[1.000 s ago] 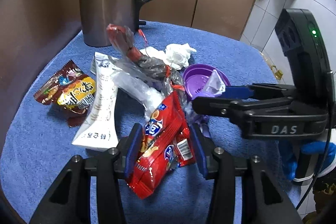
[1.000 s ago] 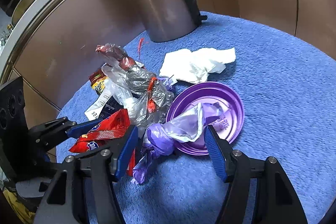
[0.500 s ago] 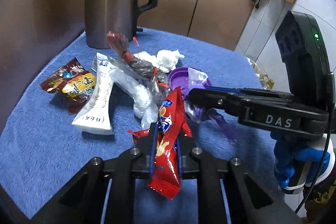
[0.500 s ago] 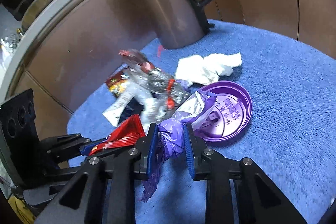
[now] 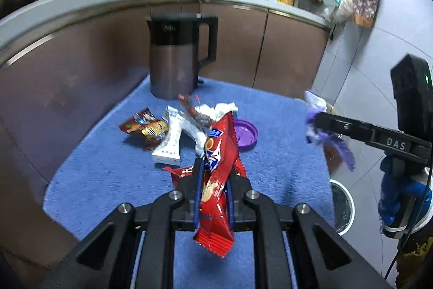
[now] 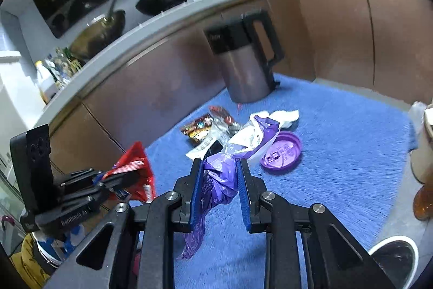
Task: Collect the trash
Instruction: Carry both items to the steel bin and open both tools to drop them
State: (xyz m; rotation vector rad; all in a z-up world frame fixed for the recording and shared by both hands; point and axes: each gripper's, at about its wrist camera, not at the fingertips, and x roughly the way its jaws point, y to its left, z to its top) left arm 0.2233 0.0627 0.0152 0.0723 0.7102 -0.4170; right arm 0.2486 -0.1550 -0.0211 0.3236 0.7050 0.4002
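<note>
Red snack wrapper (image 5: 216, 180) is clamped in the left tongs (image 5: 213, 197), purple plastic bag (image 6: 219, 180) in the right tongs (image 6: 219, 191), both lifted clear of the blue surface (image 5: 108, 175). Slippery film could be pulled loose mid-carry. Remaining litter (image 5: 167, 132) is left mid-surface before the kettle (image 5: 176, 58); open room is seen toward the white bin (image 6: 395, 259) past the near edge.

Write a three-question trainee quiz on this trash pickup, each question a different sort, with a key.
1. True or false: the left gripper is shut on a red wrapper.
2. The right gripper holds: A a tissue, B a purple bag, C a lid.
3. Fill in: the purple lid lies on the blue ____.

Key: 1 true; 2 B; 3 mat.
</note>
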